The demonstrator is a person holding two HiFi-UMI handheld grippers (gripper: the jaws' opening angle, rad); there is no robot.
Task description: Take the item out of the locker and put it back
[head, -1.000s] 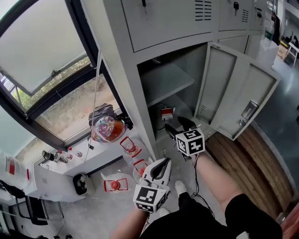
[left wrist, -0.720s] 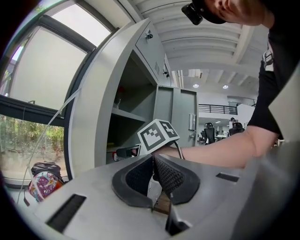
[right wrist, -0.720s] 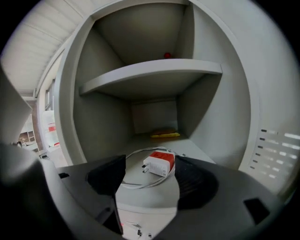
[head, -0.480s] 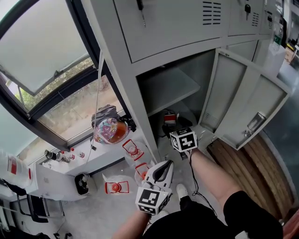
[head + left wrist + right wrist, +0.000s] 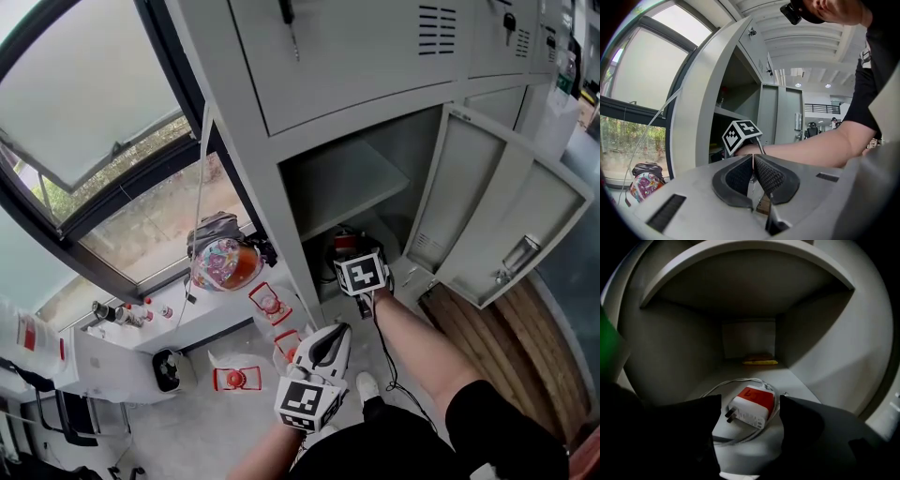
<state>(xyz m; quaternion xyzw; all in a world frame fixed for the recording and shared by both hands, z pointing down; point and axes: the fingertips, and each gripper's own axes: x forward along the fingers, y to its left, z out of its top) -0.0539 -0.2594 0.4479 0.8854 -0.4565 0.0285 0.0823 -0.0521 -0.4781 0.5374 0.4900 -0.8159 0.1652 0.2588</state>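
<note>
Head view: your right gripper (image 5: 349,255) has dipped into the grey steel locker's (image 5: 267,197) lower compartment, jaws just opening wide; left gripper (image 5: 753,158) view: clenched on nothing, idle; right gripper view: the red-and-white plug-in charger (image 5: 751,406) lies on the compartment floor, framed by parted jaws, untouched; you're on take-out; ease forward, then close.

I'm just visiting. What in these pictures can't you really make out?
- Head view: the charger in the locker is mostly hidden behind the right gripper, whose jaws have just been opening, the charger between them untouched.
- Right gripper view: the yellow thing at the back is too small and dim to name.
- Right gripper view: the end of the cable is lost behind a dark jaw.
</note>
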